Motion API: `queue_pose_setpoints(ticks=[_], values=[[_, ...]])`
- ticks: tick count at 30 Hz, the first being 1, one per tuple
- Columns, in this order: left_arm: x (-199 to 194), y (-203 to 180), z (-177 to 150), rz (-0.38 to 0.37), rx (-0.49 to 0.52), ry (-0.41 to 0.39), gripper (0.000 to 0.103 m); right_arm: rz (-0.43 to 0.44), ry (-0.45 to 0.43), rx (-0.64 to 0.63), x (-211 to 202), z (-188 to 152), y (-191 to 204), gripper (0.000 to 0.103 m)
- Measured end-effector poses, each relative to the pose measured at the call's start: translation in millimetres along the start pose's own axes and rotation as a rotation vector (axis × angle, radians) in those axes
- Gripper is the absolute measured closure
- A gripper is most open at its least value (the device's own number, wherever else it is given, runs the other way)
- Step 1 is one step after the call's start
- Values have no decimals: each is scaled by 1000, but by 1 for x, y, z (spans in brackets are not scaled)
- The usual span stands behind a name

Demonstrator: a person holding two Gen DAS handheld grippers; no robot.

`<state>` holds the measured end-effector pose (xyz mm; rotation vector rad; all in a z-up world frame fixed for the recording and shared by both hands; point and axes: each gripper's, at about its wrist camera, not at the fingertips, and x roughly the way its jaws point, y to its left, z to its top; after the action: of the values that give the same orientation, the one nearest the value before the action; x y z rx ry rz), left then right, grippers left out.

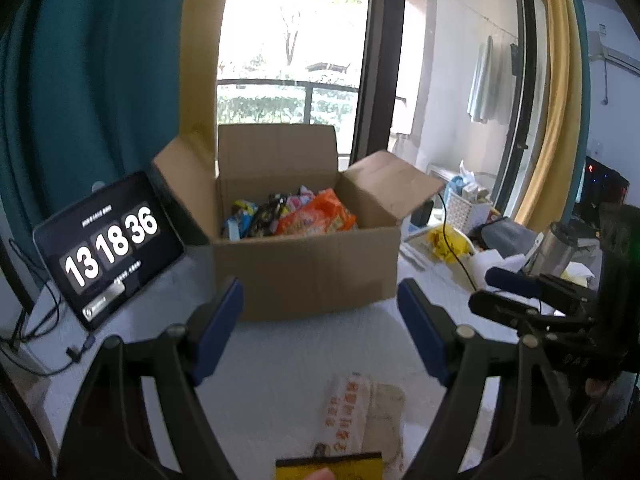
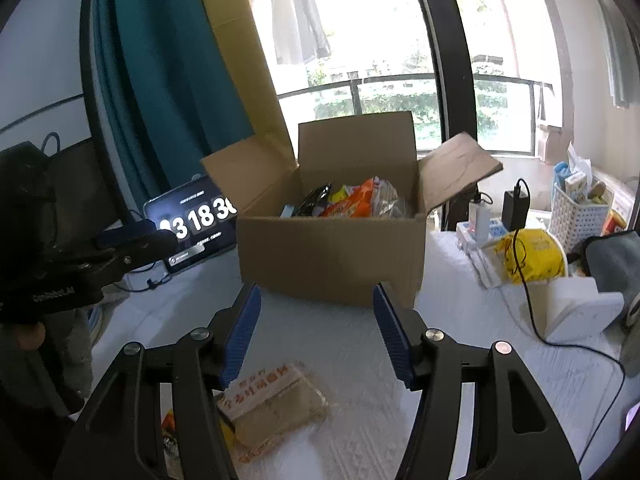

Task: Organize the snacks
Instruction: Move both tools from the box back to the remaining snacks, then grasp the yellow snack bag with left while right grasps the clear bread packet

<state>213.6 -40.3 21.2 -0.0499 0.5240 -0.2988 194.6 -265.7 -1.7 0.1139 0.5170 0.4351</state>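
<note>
On the white-covered desk, an open cardboard box holds snack packets while a clear biscuit pack lies before it; both the left hand-held gripper and right hand-held gripper gape empty, the right still widening, so the nearer one should likely straddle the pack squarely before closing.

A lived-in home room is showing here — teal curtains hanging at upper left, a balcony railing and laundry drying beyond the glass, a cluttered bench carrying a white basket at right — nothing workshop-like.
</note>
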Motion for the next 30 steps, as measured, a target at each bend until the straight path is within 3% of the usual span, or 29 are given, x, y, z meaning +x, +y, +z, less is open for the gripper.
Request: queue_pose_setpoints(ticks=[7, 18, 30], values=[[-7, -2, -25, -6, 1, 37, 23, 22, 28, -23, -5, -23, 14, 38], [-20, 2, -66, -22, -24, 98, 23, 60, 68, -55, -15, -58, 31, 24], [-32, 17, -112, -22, -63, 156, 23, 107, 192, -40, -13, -108, 38, 20]])
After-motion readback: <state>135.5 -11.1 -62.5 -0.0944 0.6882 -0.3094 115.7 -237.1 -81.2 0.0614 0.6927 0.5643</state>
